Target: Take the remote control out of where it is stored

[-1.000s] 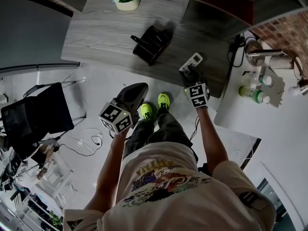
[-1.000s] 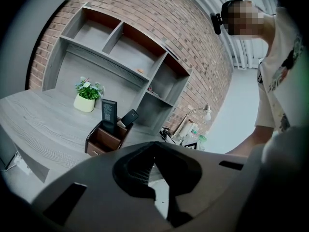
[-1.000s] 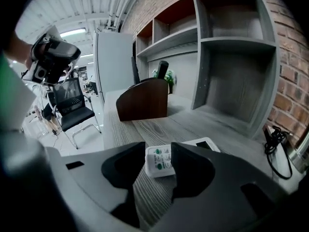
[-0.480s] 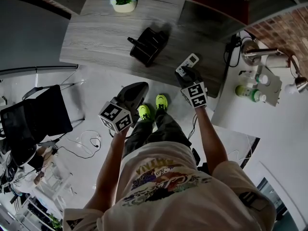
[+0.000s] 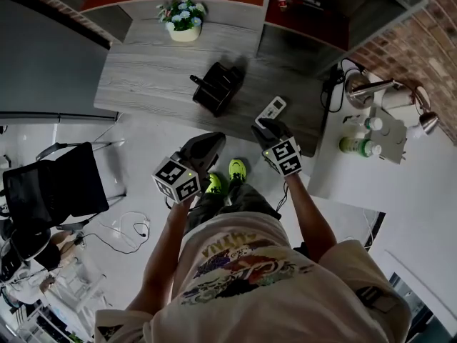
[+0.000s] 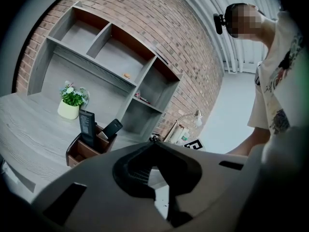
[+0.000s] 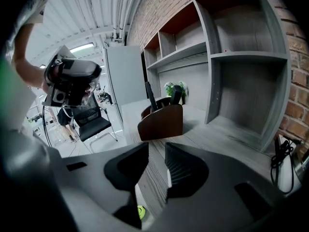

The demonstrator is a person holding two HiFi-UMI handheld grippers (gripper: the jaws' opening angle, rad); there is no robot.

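Note:
A white remote control lies flat on the grey wooden table, near its front edge. My right gripper hovers just in front of it; its jaws have just been closing, still stand apart and hold nothing. A dark brown holder stands mid-table with two black remotes upright in it. My left gripper hangs off the table's front edge, over the floor. Its jaws meet at the tips and are empty.
A potted plant stands at the table's back, below grey wall shelves. A white side table at the right carries a desk lamp and bottles. A black chair and cables lie on the floor at left.
The right gripper has lifted a little off the table edge and its jaws have narrowed. The white remote stays lying on the table. The left gripper has risen slightly.

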